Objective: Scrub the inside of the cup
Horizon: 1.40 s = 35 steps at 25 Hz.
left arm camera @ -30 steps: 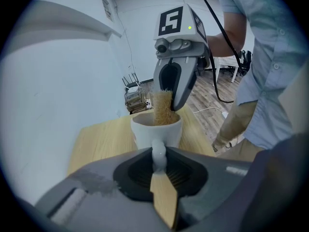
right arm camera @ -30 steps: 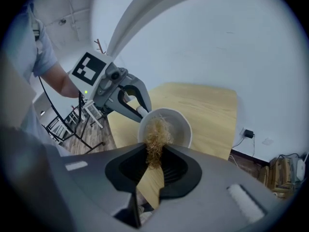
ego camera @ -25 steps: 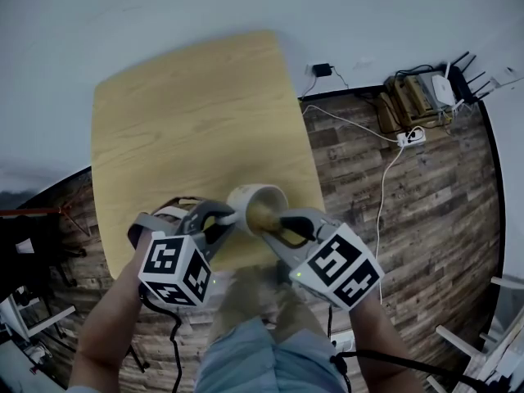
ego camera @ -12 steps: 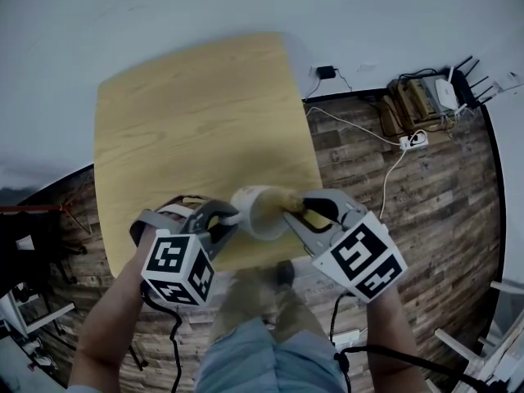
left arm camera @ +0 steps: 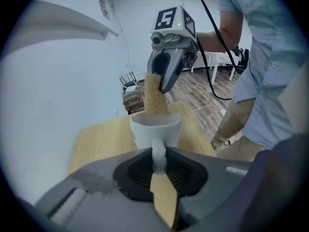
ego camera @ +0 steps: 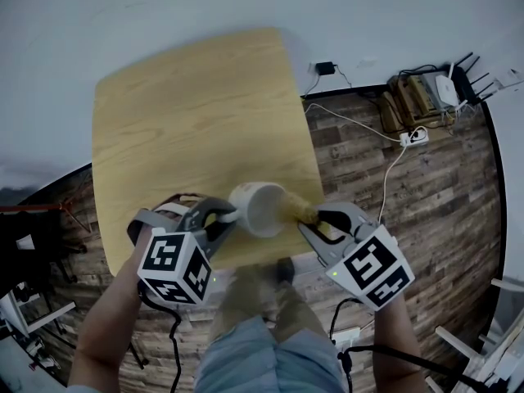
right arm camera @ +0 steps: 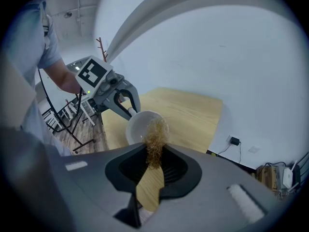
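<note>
Close to the table (ego camera: 188, 121) edge, cup (ego camera: 259, 207).

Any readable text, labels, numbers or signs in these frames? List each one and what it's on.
No words or numbers can be read.
Left marker cube, on the left gripper: black-and-white square pattern only, no letters.
Right marker cube, on the right gripper: pattern only, no letters.
Small sheet on the wall: too small and blurred to read.
</note>
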### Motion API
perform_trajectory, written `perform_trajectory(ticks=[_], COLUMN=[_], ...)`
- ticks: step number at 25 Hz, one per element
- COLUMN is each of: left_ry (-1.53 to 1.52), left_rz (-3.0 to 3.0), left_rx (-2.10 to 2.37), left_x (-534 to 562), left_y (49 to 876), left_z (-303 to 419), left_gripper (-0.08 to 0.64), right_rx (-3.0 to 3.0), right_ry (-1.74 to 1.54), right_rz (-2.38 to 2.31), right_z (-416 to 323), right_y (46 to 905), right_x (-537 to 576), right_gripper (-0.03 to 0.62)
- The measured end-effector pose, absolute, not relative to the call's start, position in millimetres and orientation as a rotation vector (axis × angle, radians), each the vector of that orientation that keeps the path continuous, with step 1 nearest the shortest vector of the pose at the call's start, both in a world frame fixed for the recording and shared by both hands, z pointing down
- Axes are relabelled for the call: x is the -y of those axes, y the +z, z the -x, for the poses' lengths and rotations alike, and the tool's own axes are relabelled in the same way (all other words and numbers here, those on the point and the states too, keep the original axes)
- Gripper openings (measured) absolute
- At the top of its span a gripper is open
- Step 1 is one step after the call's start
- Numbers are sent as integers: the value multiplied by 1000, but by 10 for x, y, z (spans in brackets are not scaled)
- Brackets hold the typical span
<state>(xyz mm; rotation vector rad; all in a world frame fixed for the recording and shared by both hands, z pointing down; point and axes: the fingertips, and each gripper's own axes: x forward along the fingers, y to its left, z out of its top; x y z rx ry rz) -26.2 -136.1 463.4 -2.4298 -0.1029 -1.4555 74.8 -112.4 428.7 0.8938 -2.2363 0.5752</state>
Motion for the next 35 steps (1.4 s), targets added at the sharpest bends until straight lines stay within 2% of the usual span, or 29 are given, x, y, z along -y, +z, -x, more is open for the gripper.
perform_trajectory(ticks=[21, 35], left_ry=[-1469, -1454], left_rz=[2405, 2416], left_rx=[130, 143], left_x=[1332, 1295], left_y=[4664, 4671], left_z=[166, 147], left_gripper=[66, 66], right_rx=[2327, 2312], right_ry=[657, 605], right_rz=[-855, -1012], right_z=[-377, -660], right_y=[4068, 3967], right_x=[974, 1386], right_gripper=[66, 66])
